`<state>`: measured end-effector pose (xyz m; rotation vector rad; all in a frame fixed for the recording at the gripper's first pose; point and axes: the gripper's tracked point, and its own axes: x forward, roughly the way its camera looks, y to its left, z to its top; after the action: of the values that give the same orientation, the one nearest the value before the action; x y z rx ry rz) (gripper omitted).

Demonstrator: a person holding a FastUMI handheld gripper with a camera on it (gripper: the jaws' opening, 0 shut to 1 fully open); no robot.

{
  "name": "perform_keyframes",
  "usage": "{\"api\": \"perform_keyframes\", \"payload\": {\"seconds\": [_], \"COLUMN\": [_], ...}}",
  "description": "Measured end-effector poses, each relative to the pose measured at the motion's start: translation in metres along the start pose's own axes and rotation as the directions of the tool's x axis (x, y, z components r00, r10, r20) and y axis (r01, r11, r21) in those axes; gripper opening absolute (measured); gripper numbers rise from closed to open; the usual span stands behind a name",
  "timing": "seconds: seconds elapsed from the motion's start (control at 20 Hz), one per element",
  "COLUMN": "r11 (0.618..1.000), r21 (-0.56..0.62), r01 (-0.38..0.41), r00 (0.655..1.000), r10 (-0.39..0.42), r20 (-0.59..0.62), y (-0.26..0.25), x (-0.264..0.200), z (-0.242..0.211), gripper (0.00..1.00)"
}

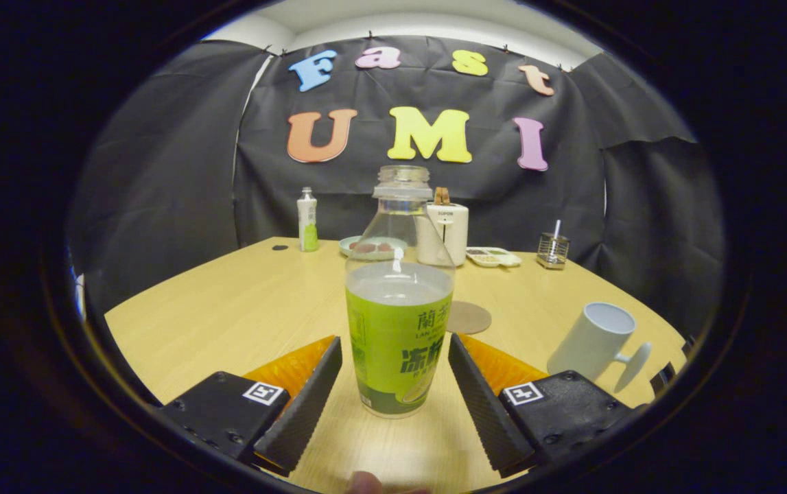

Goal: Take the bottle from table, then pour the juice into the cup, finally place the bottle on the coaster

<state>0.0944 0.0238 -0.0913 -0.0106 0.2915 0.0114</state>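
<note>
Bottle (pixel 398 322) clear w/ green label; white cup (pixel 595 341); tan coaster (pixel 468 318).

Fisheye camera riding on the gripper (pixel 394 384) is looking forward along its open jaws, sitting low over the counter (pixel 228 309), close to the bottle (pixel 398 302) between them, facing the booth's back wall.

Gripper (pixel 394 384) level, its 2 fingers spread wide apart.
</note>
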Motion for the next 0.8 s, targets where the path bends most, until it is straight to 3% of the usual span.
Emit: {"api": "perform_keyframes", "payload": {"seconds": [0.2, 0.35, 0.5, 0.8], "r11": [1.000, 1.000, 1.000, 0.987], "r21": [-0.002, 0.000, 0.013, 0.154], "r01": [-0.006, -0.008, -0.017, -0.036], "r00": [1.000, 1.000, 0.999, 0.999], "r10": [0.006, 0.008, 0.017, 0.041], "r20": [-0.009, -0.011, -0.033, -0.034], "y": [0.003, 0.003, 0.004, 0.003], "x": [0.005, 0.006, 0.005, -0.004], "z": [0.004, 0.007, 0.007, 0.030], "gripper": [0.99, 0.87, 0.82, 0.81]}}
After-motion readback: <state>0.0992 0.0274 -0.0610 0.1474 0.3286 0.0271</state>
